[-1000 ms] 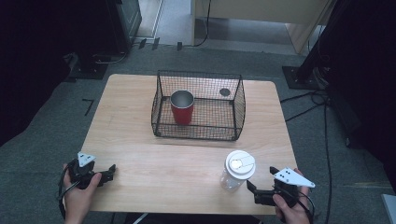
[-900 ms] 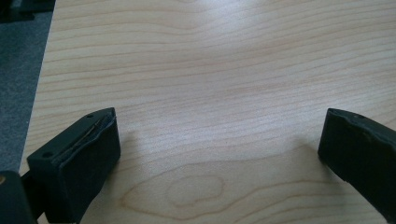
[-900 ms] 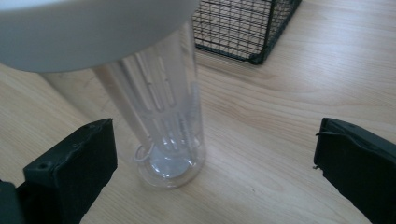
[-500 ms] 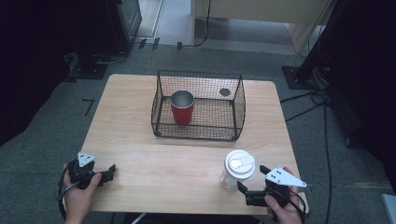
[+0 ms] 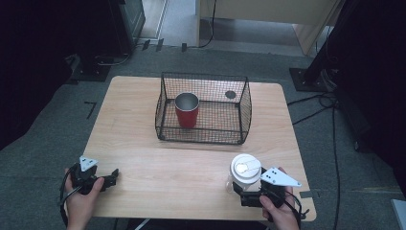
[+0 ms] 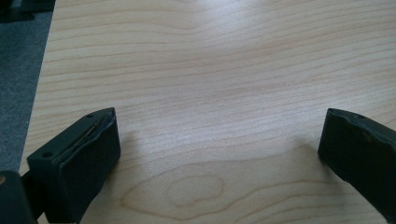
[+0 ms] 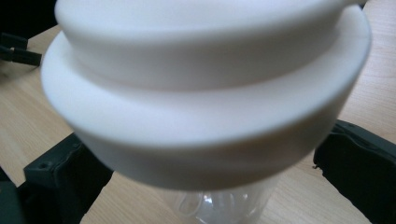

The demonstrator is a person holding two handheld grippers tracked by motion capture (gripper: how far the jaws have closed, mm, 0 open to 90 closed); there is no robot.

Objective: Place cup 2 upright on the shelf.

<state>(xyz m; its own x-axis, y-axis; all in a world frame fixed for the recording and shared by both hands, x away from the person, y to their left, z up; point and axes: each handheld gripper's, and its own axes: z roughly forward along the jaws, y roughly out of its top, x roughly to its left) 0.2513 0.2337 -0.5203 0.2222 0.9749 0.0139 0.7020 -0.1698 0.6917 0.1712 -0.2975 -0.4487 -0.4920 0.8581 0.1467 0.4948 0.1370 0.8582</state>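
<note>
A clear plastic cup with a white lid stands upright near the table's front right. My right gripper is right up against it, open, one jaw on each side of the clear body; no contact with the cup shows. The white lid looms large just above the jaws. My left gripper rests at the front left, open over bare wood, nothing between its jaws. A red metal cup stands upright inside a black wire basket at the middle of the table.
The wooden table has open surface left of the basket and between the two grippers. A small dark round mark lies at the basket's far right. Cables run across the grey floor to the right.
My right gripper has moved left and forward to the lidded cup, so its jaws now stand on either side of it. The left gripper and the cups have stayed put.
</note>
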